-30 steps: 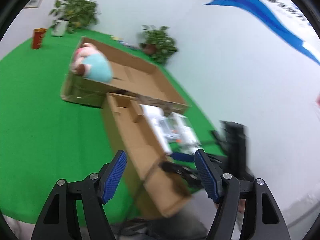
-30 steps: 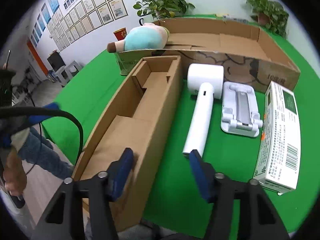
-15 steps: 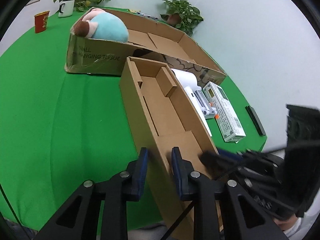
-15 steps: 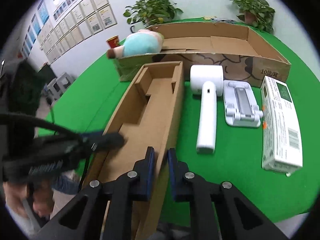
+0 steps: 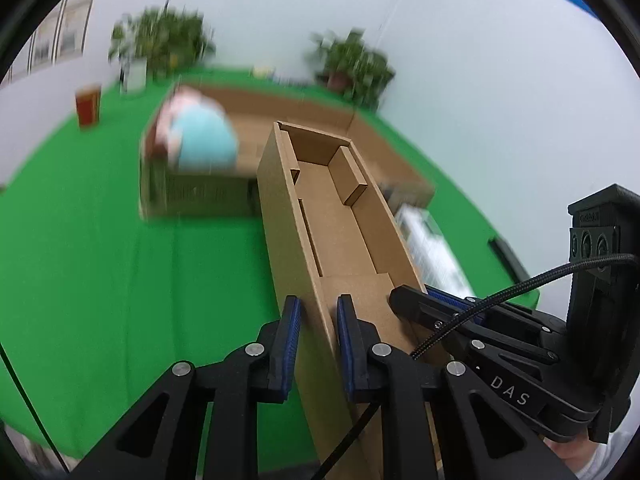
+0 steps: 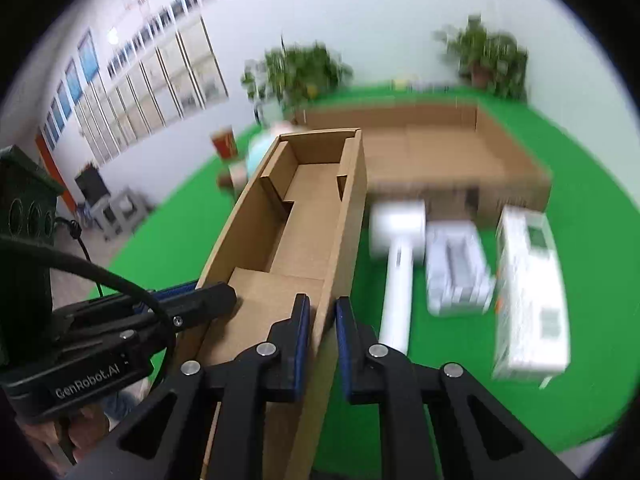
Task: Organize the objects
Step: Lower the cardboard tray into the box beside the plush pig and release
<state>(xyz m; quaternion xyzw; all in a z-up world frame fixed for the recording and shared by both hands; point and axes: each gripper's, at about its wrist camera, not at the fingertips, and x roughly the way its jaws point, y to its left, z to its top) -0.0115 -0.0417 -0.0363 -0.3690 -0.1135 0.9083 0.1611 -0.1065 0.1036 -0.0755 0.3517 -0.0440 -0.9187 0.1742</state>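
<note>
A long narrow open cardboard box point(image 5: 340, 232) point(image 6: 304, 220) runs away from me over the green table point(image 5: 100, 260). My left gripper point(image 5: 318, 302) is closing hard on the box's left wall at the near end, pads pressed on the cardboard. My right gripper point(image 6: 322, 300) is shut on the right wall opposite. Each shows in the other's view: the right gripper point(image 5: 404, 296), the left gripper point(image 6: 224, 296). The box inside holds only cardboard dividers. It stays sharp while the background blurs.
A big shallow cardboard box point(image 6: 440, 152) lies behind, a pink and teal plush point(image 5: 200, 136) at its left end. Right of the narrow box lie a white hair dryer point(image 6: 398, 248), a white stand point(image 6: 456, 272) and a white carton point(image 6: 528, 292). Red cup point(image 5: 88, 104) far left.
Both grippers went from open to shut on the narrow box's side walls. Both views have since risen and swung, and the box's near end has come up with them.
</note>
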